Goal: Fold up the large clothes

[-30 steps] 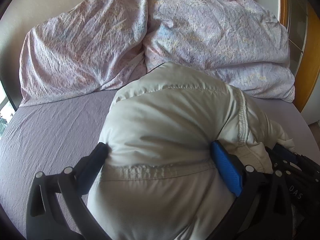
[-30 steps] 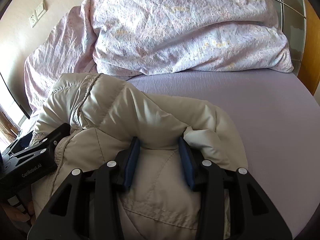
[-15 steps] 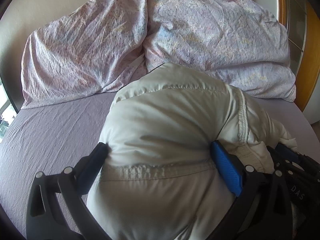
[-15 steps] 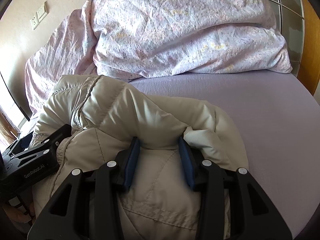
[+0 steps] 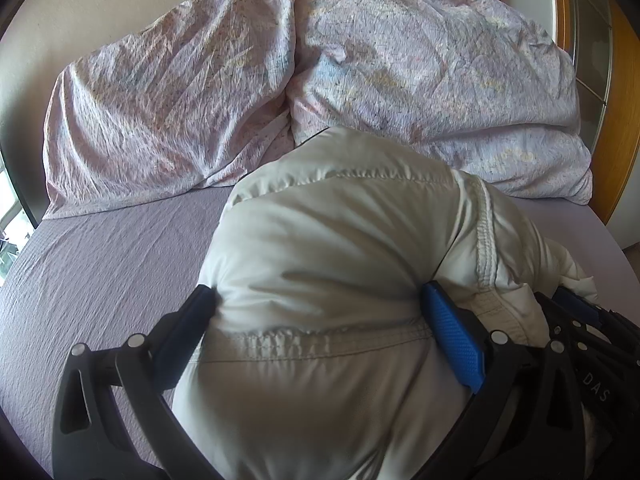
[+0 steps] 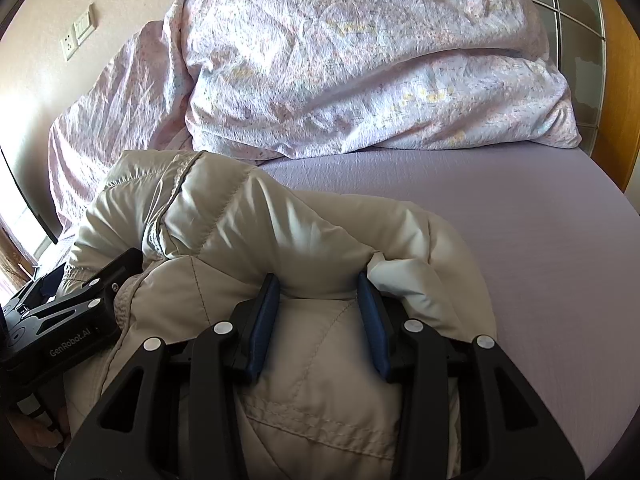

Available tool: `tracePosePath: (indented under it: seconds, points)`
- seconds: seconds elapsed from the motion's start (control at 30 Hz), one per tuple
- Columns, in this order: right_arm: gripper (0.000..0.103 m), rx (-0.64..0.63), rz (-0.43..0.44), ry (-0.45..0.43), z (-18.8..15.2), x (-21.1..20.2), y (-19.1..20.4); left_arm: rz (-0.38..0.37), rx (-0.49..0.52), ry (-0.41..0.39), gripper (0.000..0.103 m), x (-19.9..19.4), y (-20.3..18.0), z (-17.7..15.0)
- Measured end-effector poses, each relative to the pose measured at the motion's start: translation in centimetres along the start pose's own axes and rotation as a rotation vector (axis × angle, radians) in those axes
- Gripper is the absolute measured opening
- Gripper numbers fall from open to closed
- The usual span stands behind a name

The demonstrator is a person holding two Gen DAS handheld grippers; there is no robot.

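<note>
Beige puffer jacket (image 5: 320, 264), bunched on the lilac bed sheet (image 5: 100, 264) before two floral pillows (image 6: 360, 72): left gripper (image 5: 320, 312) and right gripper (image 6: 318, 300) each clamp a thick fold, seemingly to keep the bundle compact

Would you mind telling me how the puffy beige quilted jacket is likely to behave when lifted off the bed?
The puffy beige quilted jacket bulges around the right gripper, so it is probably soft and springy. It droops over the sides, so likely floppy. Its sheen suggests a slippery shell.
</note>
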State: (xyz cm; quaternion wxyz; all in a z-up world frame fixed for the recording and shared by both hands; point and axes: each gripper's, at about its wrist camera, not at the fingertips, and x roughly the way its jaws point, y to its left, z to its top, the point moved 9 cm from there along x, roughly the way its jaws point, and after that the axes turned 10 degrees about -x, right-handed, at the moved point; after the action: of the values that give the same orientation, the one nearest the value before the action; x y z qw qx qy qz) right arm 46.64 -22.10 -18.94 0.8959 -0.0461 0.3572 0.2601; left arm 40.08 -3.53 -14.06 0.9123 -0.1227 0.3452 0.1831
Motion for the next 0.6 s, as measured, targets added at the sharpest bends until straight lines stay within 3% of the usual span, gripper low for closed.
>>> tracePosePath:
  seconds: [0.6]
  points:
    - [0.042,0.01,0.006,-0.014,0.01,-0.14,-0.2,0.002,0.001,-0.011,0.101,-0.05,0.01,0.05]
